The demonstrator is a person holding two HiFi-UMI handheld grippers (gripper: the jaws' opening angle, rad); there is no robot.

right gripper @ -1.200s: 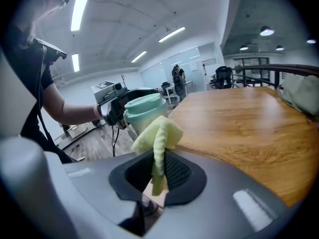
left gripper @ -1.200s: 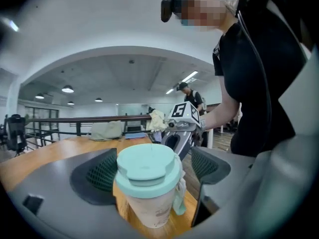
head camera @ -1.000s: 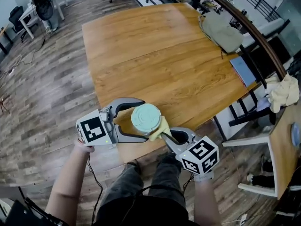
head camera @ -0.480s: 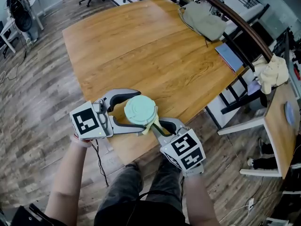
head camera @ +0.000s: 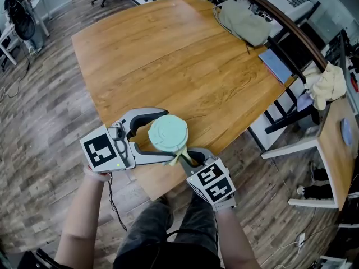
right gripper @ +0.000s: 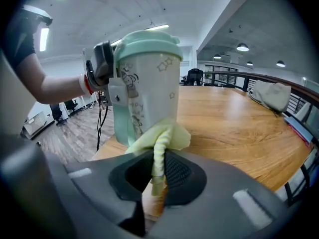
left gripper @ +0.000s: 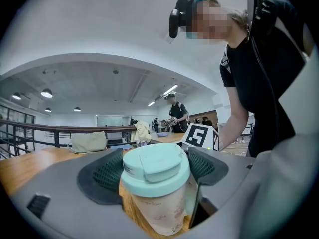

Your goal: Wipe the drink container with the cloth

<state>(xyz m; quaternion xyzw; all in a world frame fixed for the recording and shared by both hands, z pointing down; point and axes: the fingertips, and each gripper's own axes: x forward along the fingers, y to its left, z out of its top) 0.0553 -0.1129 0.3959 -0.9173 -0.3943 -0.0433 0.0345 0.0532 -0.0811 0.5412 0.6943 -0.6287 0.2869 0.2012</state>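
My left gripper (head camera: 168, 138) had just closed a little and clamped the drink container (right gripper: 148, 78) upright between its pads at the table's (head camera: 168, 55) near corner, close to both edges; my right gripper (right gripper: 158, 172) pinched the yellow cloth (right gripper: 160, 137) tight, its bunched end pressed against the container's lower side. Beyond the container bare tabletop stretched to a bag (head camera: 244, 21) at the far right edge; wood floor (head camera: 45, 122) ran along the left.

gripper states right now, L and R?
Left gripper: jaws have just been closing, shut on the drink container.
Right gripper: shut on the cloth.
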